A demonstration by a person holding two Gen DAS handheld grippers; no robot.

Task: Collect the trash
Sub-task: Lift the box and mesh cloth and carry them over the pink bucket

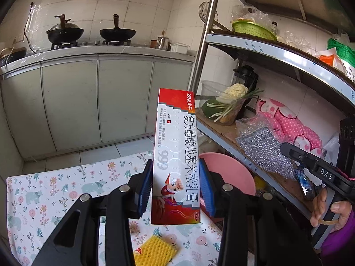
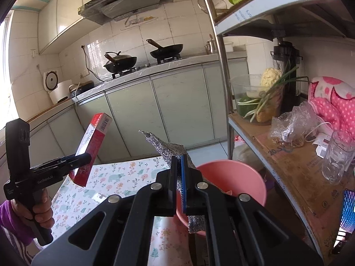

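My left gripper [image 1: 176, 186] is shut on a red and white ointment box [image 1: 176, 155], held upright above the floral table; the box also shows in the right wrist view [image 2: 93, 146]. My right gripper [image 2: 178, 177] is shut on a silver glittery scouring cloth [image 2: 168, 149], held over the pink basin [image 2: 244, 177]. The cloth also shows in the left wrist view [image 1: 264, 150], with the basin [image 1: 230, 173] behind the box. A yellow foam net [image 1: 153, 251] lies on the table under my left gripper.
The table has a floral cloth [image 1: 55, 199]. A metal shelf rack [image 2: 288, 155] at right holds a glass mug [image 2: 337, 155], plastic bags, vegetables in a tub [image 2: 259, 97] and a pink cloth. Kitchen counter with two woks [image 1: 91, 33] stands behind.
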